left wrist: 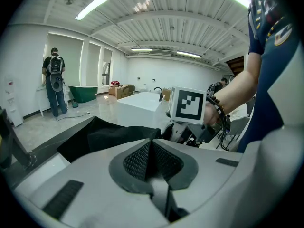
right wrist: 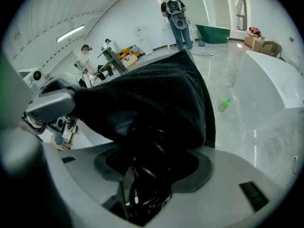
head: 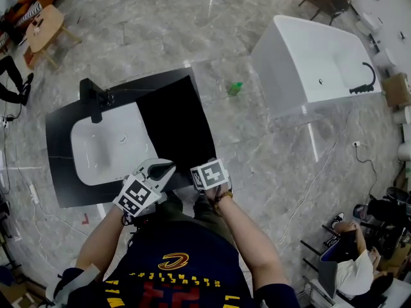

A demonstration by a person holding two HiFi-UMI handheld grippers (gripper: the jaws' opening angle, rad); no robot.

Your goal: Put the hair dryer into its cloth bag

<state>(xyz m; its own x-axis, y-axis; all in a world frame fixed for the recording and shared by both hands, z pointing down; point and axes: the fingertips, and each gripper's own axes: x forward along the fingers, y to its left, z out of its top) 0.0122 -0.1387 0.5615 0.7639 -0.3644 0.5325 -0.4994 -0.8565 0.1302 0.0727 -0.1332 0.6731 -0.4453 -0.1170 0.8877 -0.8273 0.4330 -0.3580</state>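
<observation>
Between the jaws of our right tool (right wrist: 145, 170) sits a bunch of glossy black loops, most likely the hair dryer's cord (right wrist: 142, 186), and the jaws are clamped on it. Just ahead of that tool the cloth bag (right wrist: 156, 96) heaps up dark over the loops and spreads away across the worktop (head: 61, 169). We cannot make out the dryer's body anywhere, so we judge it is either inside the bag already or hidden under the fabric. Our left tool (left wrist: 152, 163), close beside the right one, has its jaws pressed together on nothing, the bag lying just in front of it. What we think is left: tucking the cord in and closing the mouth.
</observation>
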